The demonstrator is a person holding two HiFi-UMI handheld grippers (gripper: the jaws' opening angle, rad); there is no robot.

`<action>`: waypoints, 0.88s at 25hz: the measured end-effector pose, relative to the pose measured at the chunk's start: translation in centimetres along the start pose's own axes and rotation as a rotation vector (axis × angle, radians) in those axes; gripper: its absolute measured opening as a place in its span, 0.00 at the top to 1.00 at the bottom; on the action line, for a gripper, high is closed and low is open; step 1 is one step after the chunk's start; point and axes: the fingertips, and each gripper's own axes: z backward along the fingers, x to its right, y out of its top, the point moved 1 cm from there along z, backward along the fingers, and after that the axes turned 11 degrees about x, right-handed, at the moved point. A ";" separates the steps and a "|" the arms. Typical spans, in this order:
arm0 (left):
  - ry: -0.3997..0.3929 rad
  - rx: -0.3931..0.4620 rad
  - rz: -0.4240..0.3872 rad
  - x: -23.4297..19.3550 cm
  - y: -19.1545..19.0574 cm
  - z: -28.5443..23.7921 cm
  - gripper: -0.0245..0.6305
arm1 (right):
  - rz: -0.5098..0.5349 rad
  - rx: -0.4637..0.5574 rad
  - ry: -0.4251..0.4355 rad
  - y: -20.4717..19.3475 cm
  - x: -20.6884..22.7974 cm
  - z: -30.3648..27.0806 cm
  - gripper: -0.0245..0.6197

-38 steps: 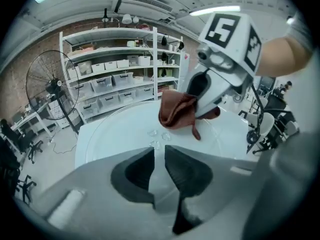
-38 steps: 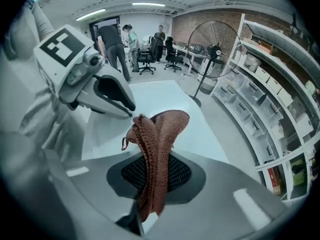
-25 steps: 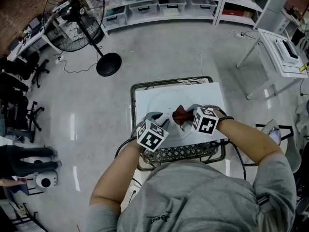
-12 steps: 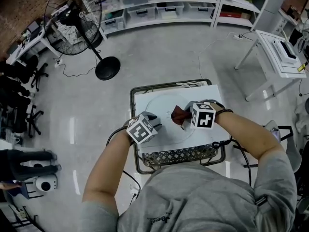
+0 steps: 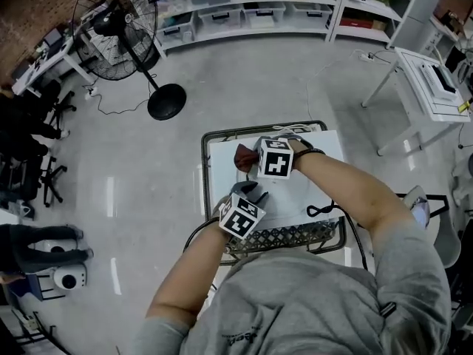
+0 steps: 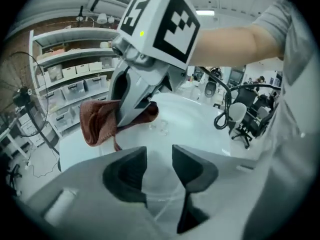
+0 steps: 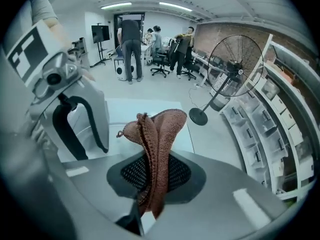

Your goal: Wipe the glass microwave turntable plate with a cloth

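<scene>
The clear glass turntable plate (image 5: 293, 188) lies flat on a white tabletop (image 5: 327, 148). My right gripper (image 5: 255, 157) is shut on a rust-brown knitted cloth (image 5: 243, 156) over the plate's far left part. In the right gripper view the cloth (image 7: 158, 134) stands up folded between the jaws of the right gripper (image 7: 156, 165). My left gripper (image 5: 254, 193) is at the plate's near edge. Its jaws have just been opening. In the left gripper view the left gripper (image 6: 159, 165) is open, and the plate's rim (image 6: 165, 200) shows in the gap, with the pads off it.
The tabletop sits in a metal cart frame (image 5: 285, 236) with a mesh front. A black cable (image 5: 323, 211) loops by my right forearm. A standing fan (image 5: 118, 22), storage shelves (image 5: 244, 6) and a white side table (image 5: 429, 80) stand on the floor around. People (image 7: 131, 39) stand far off.
The right gripper has carried the cloth from the plate's right middle across to its far left. The left gripper has shifted from the plate's left edge to its near edge.
</scene>
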 end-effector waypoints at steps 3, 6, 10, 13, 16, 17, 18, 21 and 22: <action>0.046 0.015 0.029 0.0 0.2 -0.2 0.71 | -0.025 -0.012 -0.038 -0.7 1.3 0.4 0.86; 0.059 0.013 0.045 0.0 0.1 -0.2 0.71 | -0.061 -0.035 -0.078 -2.4 2.6 1.5 0.86; 0.075 0.017 0.057 -0.4 0.0 0.0 0.71 | -0.110 -0.078 -0.102 -5.3 3.2 3.8 0.86; 0.085 0.024 0.060 -0.3 0.0 -0.1 0.71 | -0.139 -0.102 -0.106 -8.0 2.3 5.7 0.86; 0.088 0.021 0.060 -0.3 0.1 -0.2 0.71 | -0.159 -0.131 -0.088 -10.3 0.6 7.5 0.86; 0.089 0.020 0.060 -0.3 0.2 -0.2 0.71 | -0.167 -0.135 -0.079 -10.8 -0.1 8.1 0.86; 0.090 0.019 0.060 -0.3 0.2 -0.2 0.71 | -0.174 -0.138 -0.070 -11.1 -0.9 8.6 0.86; 0.097 0.020 0.063 -0.3 0.2 -0.2 0.71 | -0.183 -0.139 -0.037 -11.6 -4.0 9.6 0.86; 0.102 0.021 0.064 -0.2 0.2 -0.2 0.71 | -0.183 -0.135 -0.023 -11.6 -5.2 9.7 0.86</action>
